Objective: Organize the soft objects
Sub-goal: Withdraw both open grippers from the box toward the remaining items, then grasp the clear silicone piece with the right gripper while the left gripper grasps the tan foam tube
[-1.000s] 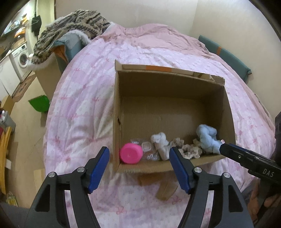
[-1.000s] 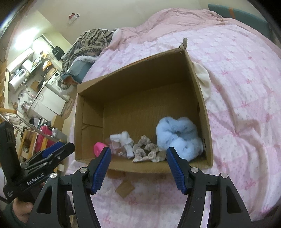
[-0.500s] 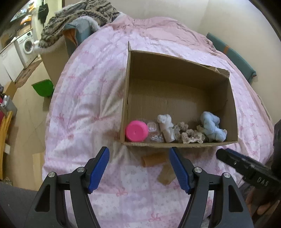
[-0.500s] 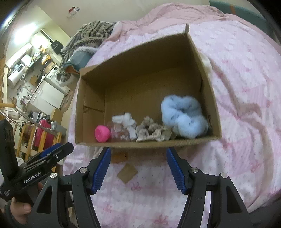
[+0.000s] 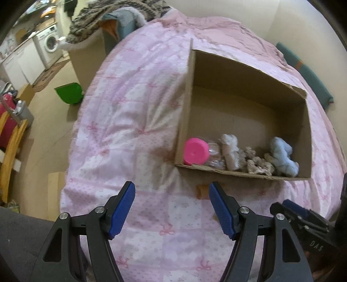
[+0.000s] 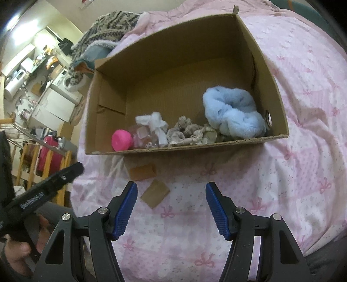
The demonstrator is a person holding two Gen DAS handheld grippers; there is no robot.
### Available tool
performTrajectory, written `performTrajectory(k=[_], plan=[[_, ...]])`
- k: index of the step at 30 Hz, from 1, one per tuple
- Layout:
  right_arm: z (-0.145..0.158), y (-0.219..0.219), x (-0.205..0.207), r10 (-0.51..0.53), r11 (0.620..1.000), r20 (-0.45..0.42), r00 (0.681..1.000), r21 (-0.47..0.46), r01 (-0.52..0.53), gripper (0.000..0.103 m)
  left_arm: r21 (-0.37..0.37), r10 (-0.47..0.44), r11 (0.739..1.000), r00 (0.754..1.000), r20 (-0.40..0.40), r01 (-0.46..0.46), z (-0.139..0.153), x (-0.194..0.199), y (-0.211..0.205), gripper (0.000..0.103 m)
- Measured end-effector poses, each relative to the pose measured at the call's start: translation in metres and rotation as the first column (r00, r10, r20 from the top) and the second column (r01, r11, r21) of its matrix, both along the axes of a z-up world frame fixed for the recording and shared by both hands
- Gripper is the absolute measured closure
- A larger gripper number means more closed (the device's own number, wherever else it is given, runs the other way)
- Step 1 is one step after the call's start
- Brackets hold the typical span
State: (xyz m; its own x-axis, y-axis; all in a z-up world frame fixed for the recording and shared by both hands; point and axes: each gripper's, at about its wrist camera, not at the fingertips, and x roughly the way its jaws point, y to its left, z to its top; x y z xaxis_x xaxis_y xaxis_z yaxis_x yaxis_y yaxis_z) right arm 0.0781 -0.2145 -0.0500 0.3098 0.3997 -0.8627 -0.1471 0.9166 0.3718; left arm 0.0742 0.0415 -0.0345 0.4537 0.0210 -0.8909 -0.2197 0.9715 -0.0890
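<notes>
A cardboard box (image 6: 271, 71) lies on a pink bedspread (image 6: 303, 173). Along its near wall lie a fluffy blue scrunchie (image 6: 233, 112), a beige scrunchie (image 6: 190, 132), a white soft item (image 6: 157, 125), a clear wrapped item (image 6: 142, 135) and a pink round object (image 6: 121, 140). The box also shows in the left wrist view (image 5: 186, 104), with the blue scrunchie (image 5: 282, 156) and the pink object (image 5: 195, 151). My left gripper (image 5: 172, 209) is open and empty over the bedspread, in front of the box. My right gripper (image 6: 171, 209) is open and empty, also in front of the box.
Two cardboard scraps (image 6: 155, 193) lie on the bedspread before the box. A patterned blanket (image 5: 112, 10) is heaped beyond the bed. A green dustpan (image 5: 69, 92), a washing machine (image 5: 51, 43) and a wooden chair (image 5: 8, 151) stand on the floor at left.
Both grippers have pulled back from the box toward the near edge of the bed and stay open. The left view has swung left. The objects in the box have not moved.
</notes>
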Motion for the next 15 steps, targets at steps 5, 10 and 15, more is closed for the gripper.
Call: performTrajectory(k=[5,10,15], plan=[[-0.024,0.017,0.006,0.050,0.997,-0.063,0.997,-0.049,-0.053,0.034,-0.019,0.027,0.999,0.999,-0.025,-0.028,-0.005,0.002,0.008,0.035],[-0.042,0.040,0.009,0.129,0.989,-0.110,0.986,-0.058,-0.135,0.034,-0.022,0.035,0.999,0.999,-0.040,-0.036,-0.009,0.003,0.009,0.035],[-0.066,0.050,0.012,0.143,0.990,-0.205,0.968,0.041,-0.138,0.046,-0.033,0.032,0.999,0.998,-0.057,-0.034,-0.014,0.005,0.008,0.035]])
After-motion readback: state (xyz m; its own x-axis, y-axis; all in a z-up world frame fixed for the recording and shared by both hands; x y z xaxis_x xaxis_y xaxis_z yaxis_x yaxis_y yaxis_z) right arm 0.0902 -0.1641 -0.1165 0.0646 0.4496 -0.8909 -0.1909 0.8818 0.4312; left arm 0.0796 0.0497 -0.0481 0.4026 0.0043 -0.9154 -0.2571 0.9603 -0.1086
